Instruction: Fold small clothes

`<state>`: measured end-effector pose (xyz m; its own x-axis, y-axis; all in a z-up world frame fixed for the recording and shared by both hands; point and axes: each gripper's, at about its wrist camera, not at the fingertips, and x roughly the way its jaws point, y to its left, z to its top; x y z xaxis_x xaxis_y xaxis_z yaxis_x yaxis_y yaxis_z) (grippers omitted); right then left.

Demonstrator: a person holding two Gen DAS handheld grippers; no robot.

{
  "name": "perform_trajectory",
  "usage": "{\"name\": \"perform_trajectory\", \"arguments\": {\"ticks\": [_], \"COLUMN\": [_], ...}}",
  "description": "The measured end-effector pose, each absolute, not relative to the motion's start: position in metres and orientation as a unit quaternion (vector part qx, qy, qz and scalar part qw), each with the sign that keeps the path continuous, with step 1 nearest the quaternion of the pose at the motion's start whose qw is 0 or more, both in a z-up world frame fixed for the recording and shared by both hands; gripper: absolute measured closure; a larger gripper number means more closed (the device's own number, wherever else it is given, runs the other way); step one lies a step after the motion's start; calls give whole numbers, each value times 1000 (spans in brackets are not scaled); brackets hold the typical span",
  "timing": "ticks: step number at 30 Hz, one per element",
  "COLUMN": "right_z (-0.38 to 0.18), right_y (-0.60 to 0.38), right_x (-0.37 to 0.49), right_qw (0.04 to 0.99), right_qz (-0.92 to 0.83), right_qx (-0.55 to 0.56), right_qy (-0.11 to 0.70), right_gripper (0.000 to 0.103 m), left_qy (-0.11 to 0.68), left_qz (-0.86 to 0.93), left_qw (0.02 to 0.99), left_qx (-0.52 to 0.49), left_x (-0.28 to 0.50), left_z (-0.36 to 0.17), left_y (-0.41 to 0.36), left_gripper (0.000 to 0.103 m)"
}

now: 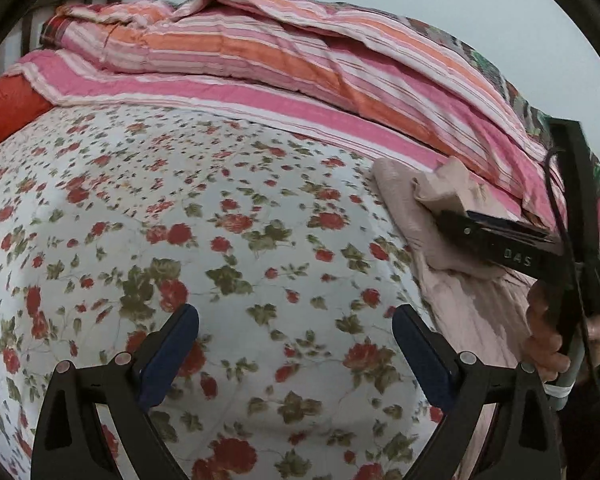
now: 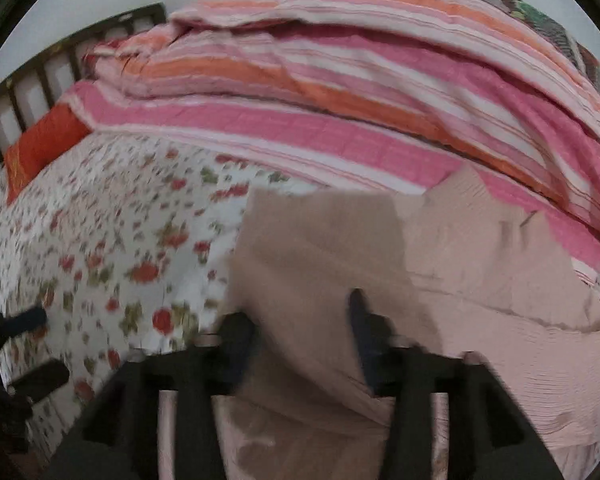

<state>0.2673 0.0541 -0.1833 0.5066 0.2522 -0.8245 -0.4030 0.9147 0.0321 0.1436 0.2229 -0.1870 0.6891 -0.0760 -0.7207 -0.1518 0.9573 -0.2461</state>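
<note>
My left gripper hung above the floral bedsheet with its two blue-padded fingers spread wide apart and nothing between them; only the printed roses and leaves showed in the gap. Off to my right, my right gripper reached across the sheet, and its dark fingers were closed on a fold of the beige garment, which was lifted a little at that edge. That beige piece lay on top of a larger pale pink garment, spread flat near the right side of the bed, just below the pink striped quilt heaped along the far edge. From my right wrist the picture was blurred, yet the beige garment plainly rose between the two fingers, draping over and in front of them, with the right gripper clamped on it. The pale pink garment stretched out to the right beneath it, its far corner touching the striped quilt. The floral bedsheet filled the left side, and the tips of my left gripper poked in at the lower left edge. An orange-red pillow sat at the far left corner by the dark slatted headboard.
</note>
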Motion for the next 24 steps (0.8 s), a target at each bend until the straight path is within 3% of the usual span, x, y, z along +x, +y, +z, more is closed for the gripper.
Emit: {"name": "perform_trajectory", "arguments": {"ticks": [6,13,24], "right_z": [-131,-120,-66], "right_y": [-22,-127,-192], "right_x": [227,197,132], "right_qw": [903,905,928], "right_qz": [170,93,24], "right_qx": [-59,-34,-35], "right_qy": [390,414,370], "right_gripper": [32,32,30], "left_qy": [387,406,378], "left_qz": [-7,-41,-67], "left_qw": [912,904,919], "left_qx": [-136,-127,-91], "left_x": [149,152,124], "left_z": [-179,-174,-103], "left_y": [197,162,142], "left_gripper": [6,6,6]}}
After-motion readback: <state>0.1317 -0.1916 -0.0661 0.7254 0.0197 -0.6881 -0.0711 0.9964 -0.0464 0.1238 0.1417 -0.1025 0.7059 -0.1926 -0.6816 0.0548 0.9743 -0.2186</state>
